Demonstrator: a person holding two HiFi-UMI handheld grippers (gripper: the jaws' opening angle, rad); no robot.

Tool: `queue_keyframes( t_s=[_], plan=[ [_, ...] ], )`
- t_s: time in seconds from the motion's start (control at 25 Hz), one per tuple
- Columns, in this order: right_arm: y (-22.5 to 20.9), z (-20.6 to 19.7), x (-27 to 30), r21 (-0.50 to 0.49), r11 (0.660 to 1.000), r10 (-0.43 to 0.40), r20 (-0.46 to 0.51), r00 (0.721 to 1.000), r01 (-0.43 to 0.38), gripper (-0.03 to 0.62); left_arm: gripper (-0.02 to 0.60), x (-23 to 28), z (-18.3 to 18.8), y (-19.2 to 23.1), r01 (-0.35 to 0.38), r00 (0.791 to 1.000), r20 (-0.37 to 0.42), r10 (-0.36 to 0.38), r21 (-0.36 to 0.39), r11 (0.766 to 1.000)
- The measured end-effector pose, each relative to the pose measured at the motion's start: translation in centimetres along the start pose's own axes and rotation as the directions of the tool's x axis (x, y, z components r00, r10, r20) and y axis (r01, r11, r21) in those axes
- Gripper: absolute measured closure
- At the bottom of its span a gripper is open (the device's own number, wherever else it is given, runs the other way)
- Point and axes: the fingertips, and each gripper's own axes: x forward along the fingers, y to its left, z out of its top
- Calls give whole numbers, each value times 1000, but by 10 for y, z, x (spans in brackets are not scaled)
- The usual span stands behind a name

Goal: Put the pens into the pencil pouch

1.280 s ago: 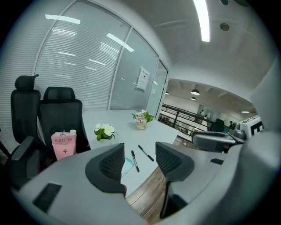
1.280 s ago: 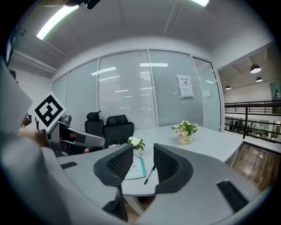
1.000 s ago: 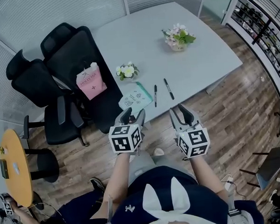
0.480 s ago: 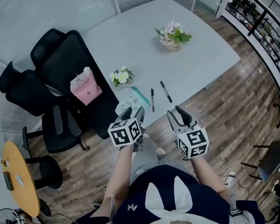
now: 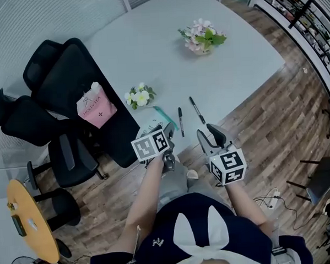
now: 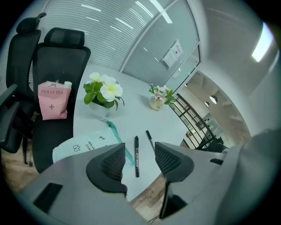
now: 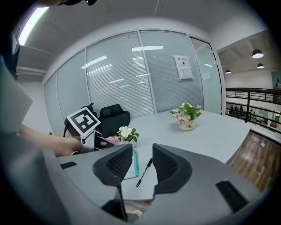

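Mid-frame, the left gripper and right gripper are hovering empty at the table edge, left jaws gaping, right jaws just opening wider, apparently lining up on the pens lying right of the pouch.

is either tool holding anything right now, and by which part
Nothing is held. The left tool is open and empty; the right tool has just been opening its jaws, nothing between them.
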Motion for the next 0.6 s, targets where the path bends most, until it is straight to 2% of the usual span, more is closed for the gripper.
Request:
queue_keyframes(
  t_s=[0.2, 0.44, 0.6],
  plan=[
    [-7, -2, 16, 21, 1000, -18, -15, 1000, 18, 450, 370, 30, -2, 8, 11, 998, -58, -16, -81, 997],
    [-11, -8, 25, 53, 998, -34, -25, 999, 35, 464, 373, 60, -9, 23, -53, 988, -149, 24, -198, 979],
    [-13, -15, 28, 66, 997, -48, -41, 998, 50, 464, 376, 77, -17, 36, -104, 977, -206, 53, -244, 964]
  ],
)
